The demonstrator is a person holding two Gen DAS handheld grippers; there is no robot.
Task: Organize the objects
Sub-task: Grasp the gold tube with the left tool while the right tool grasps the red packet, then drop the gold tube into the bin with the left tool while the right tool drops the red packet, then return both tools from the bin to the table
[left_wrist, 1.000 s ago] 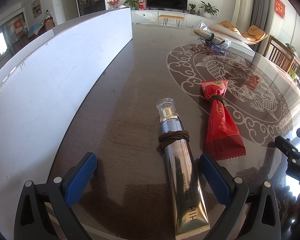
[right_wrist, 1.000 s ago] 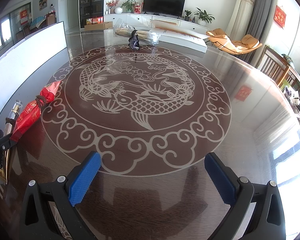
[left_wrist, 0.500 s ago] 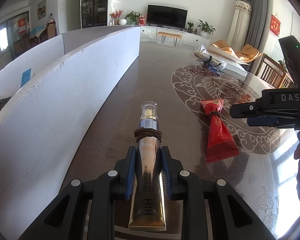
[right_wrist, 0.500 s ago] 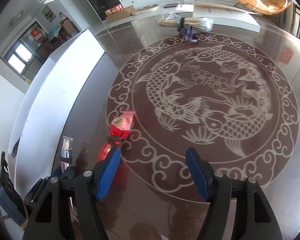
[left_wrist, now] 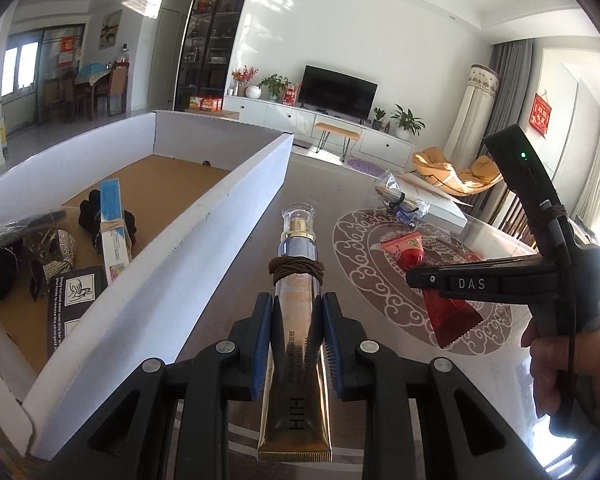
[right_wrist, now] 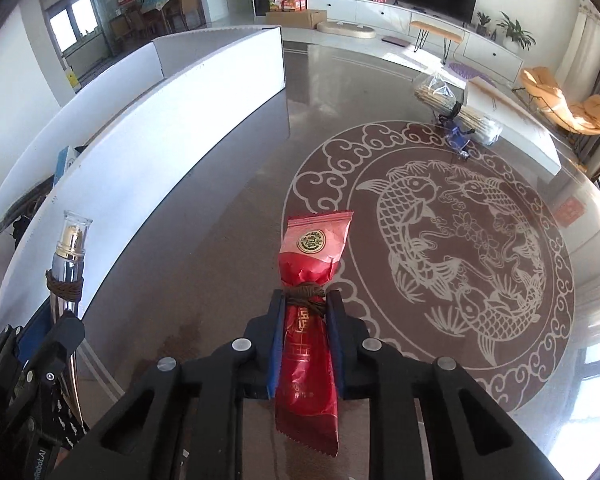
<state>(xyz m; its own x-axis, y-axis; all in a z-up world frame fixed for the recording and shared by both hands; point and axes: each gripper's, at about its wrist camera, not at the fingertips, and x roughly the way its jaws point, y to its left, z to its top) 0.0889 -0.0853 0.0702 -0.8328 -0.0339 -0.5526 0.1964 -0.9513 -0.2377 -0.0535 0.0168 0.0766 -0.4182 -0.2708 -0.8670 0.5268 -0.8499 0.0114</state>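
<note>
Now both grippers loaded beside the white box.

Left gripper [left_wrist: 296,344] clamps the gold tube [left_wrist: 298,354], cap forward, just right of the white box [left_wrist: 204,248] wall. Right gripper [right_wrist: 305,336], jaws just closed, pinches the red packet [right_wrist: 308,344] further right. Bagged sticks [right_wrist: 458,110] lie well beyond.

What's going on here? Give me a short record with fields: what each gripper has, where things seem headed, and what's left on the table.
left gripper: shut on the gold cosmetic tube, held below its brown cord wrap
right gripper: jaws have just closed on the red snack packet, near its cord tie
likely destination: white cardboard box, to the left of both grippers
already in box: blue-and-white carton, dark and sparkly items
left on table: clear bag of sticks at the far side
table: dark, glossy, fish pattern
</note>
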